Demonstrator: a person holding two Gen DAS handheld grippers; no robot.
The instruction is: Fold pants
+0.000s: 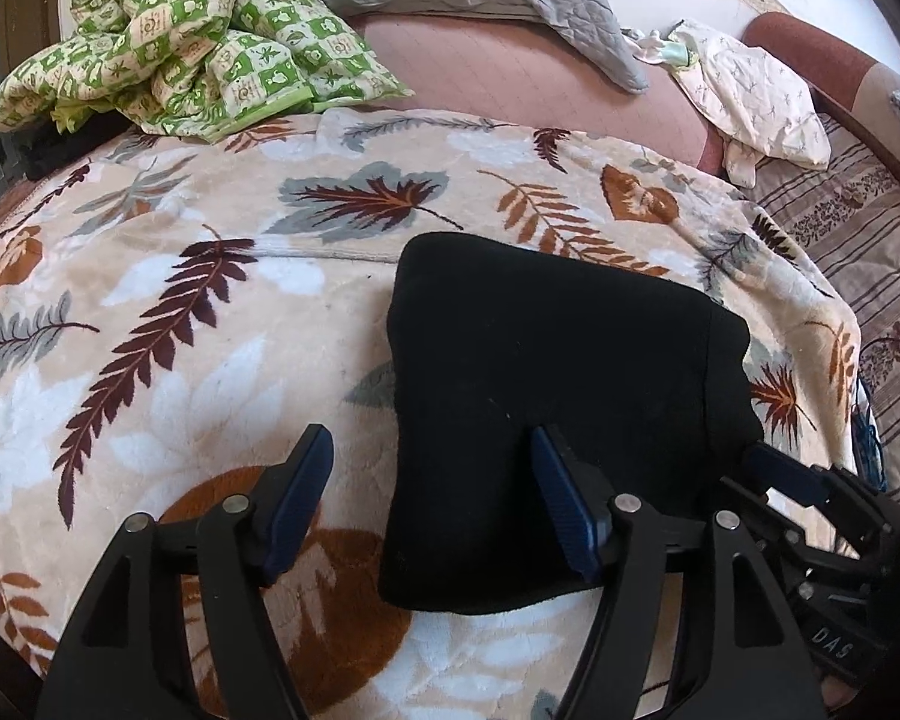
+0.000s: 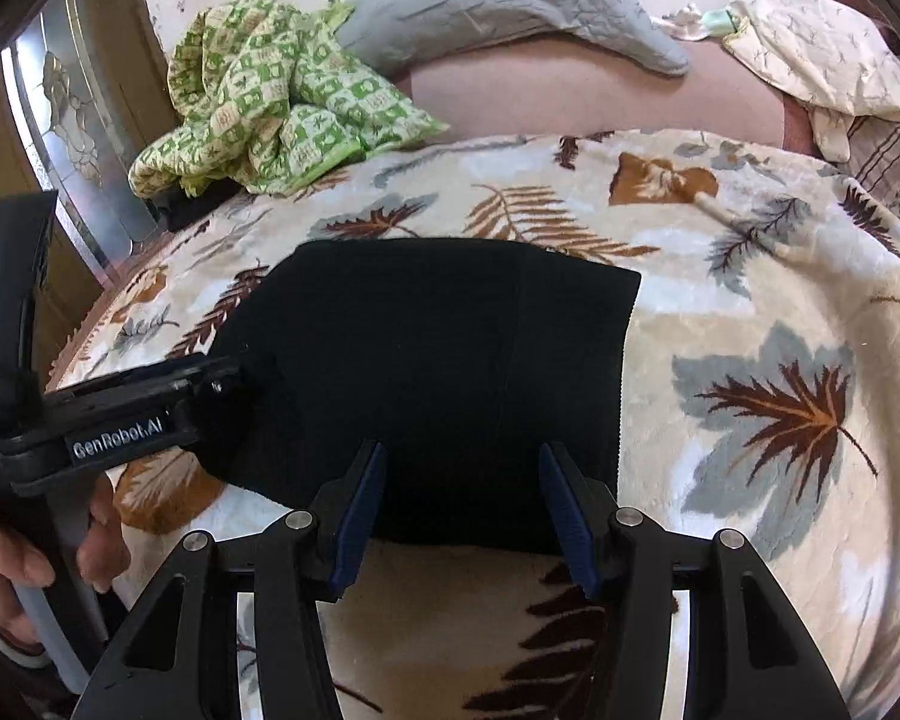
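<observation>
Though both tools gape wide, black pants (image 1: 546,408) folds unreadable; left tool (image 1: 432,504), right tool (image 2: 462,510).

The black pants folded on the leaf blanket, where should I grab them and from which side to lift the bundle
Probably grip the black pants at the near edge, coming in low from the front. That edge lies just beyond the open right gripper, flat on the leaf blanket, and looks thick enough to pinch all layers. The left gripper is open at the left corner.
</observation>
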